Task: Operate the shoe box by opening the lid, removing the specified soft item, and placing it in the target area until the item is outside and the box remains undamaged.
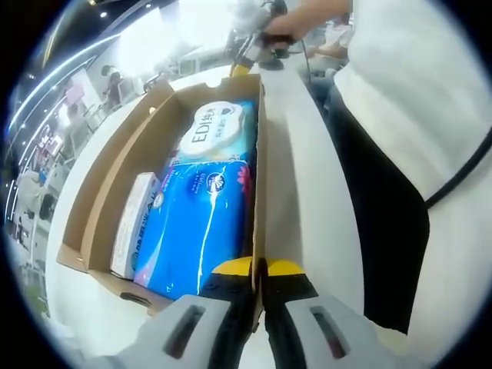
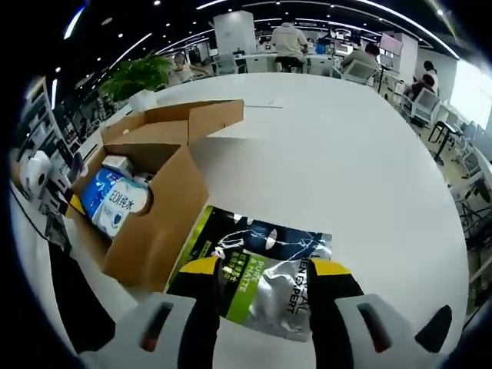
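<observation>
The left gripper [image 1: 258, 270] has its fingers pressed together on the near side wall of the open shoe box [image 1: 100, 207], which holds a blue tissue pack [image 1: 196, 231] and a small white carton [image 1: 132, 223]. In the right gripper view, the right gripper [image 2: 265, 280] has its fingers spread around a silver-green soft pouch [image 2: 269, 269] lying flat on the white worktop [image 2: 338, 154], just beside the box's edge at 9 o'clock. Open worktop runs from 12 to 3 o'clock.

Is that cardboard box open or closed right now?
Open. The cardboard box has its flaps spread, showing the blue wipes pack inside.
</observation>
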Motion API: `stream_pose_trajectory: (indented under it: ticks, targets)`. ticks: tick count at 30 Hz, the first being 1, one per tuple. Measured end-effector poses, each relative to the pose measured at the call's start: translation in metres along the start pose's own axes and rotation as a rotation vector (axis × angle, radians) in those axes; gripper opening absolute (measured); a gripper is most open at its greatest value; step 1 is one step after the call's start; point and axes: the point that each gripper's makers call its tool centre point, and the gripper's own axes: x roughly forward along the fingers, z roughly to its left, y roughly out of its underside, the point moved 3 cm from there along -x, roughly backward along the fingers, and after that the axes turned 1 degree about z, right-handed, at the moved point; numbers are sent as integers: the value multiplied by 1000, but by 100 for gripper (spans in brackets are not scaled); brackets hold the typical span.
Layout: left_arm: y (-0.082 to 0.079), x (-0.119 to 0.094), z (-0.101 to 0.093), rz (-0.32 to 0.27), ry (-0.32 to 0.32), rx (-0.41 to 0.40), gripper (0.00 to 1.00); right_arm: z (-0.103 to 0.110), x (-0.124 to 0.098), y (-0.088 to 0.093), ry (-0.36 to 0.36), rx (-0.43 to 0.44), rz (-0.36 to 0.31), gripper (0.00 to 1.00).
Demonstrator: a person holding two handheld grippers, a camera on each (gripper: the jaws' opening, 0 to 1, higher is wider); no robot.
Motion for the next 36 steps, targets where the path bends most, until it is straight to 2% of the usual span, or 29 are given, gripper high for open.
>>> stream_pose_trajectory:
  ticks: [5,10,13,21,23,24,25,27,33,34,36]
  targets:
    - [0,0,0,1,0,-2,3,3,7,9,8,12,3,52]
    - [0,0,0,0,0,-3,3,5,13,19,7,-3,35,51]
    - [0,0,-1,0,-2,-5,3,0,14,23,39,-27,57,50]
    - [0,0,0,1,-2,-6,3,0,13,21,47,-37,56,50]
    - [0,0,0,1,-2,-7,3,-1,10,9,58,-38,-8,49]
    - [0,0,0,1,-1,-7,3,3,10,3,34,-18,-41,49]
    - [0,0,0,1,-1,-7,3,5,9,0,29,-16,-44,49]
    - [0,0,0,0,-1,-6,3,9,12,-3,28,-69,-48,49]
    - [0,0,0,1,-1,-7,3,23,28,6,-10,-77,-2,53]
    - [0,0,0,1,-1,-7,3,24,31,13,-6,-71,30,53]
    - [0,0,0,1,-2,-8,3,25,30,10,2,-94,-16,53]
